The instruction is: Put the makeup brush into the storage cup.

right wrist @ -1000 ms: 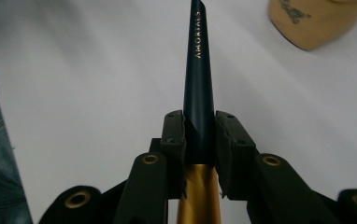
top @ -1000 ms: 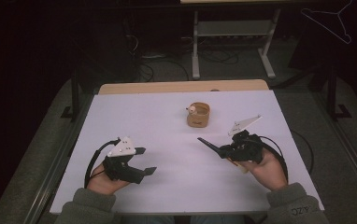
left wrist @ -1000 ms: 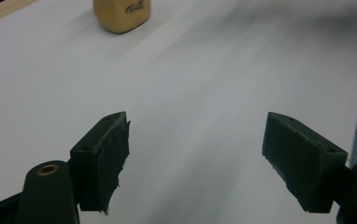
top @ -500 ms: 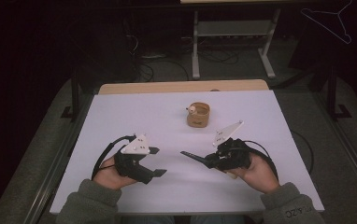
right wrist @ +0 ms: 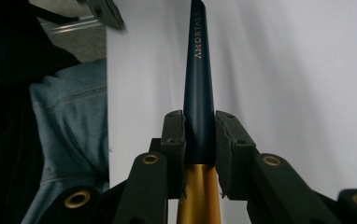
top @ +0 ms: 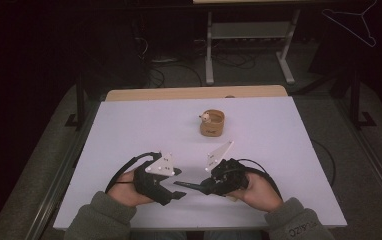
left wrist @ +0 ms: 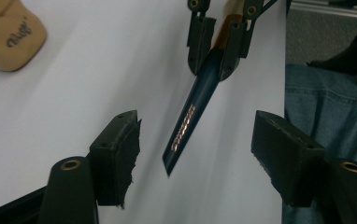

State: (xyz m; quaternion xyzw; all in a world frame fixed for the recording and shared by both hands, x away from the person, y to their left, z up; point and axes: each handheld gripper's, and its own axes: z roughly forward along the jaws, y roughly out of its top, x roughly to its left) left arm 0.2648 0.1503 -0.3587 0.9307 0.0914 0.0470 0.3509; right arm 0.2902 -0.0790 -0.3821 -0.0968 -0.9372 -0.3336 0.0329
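While my right gripper [right wrist: 200, 140] clamps a dark blue pen [right wrist: 198, 84] with gold lettering, its tip points between the jaws of my left gripper [left wrist: 195, 161], which have just been closing yet stand apart, their pads clear of the pen [left wrist: 188, 123]. Both tools [top: 179, 181] [top: 195, 186] meet near the front edge of the white table [top: 279, 150]. Well beyond them sits a tan wooden ring [top: 212, 123], with nothing lying between the jaws and the pen
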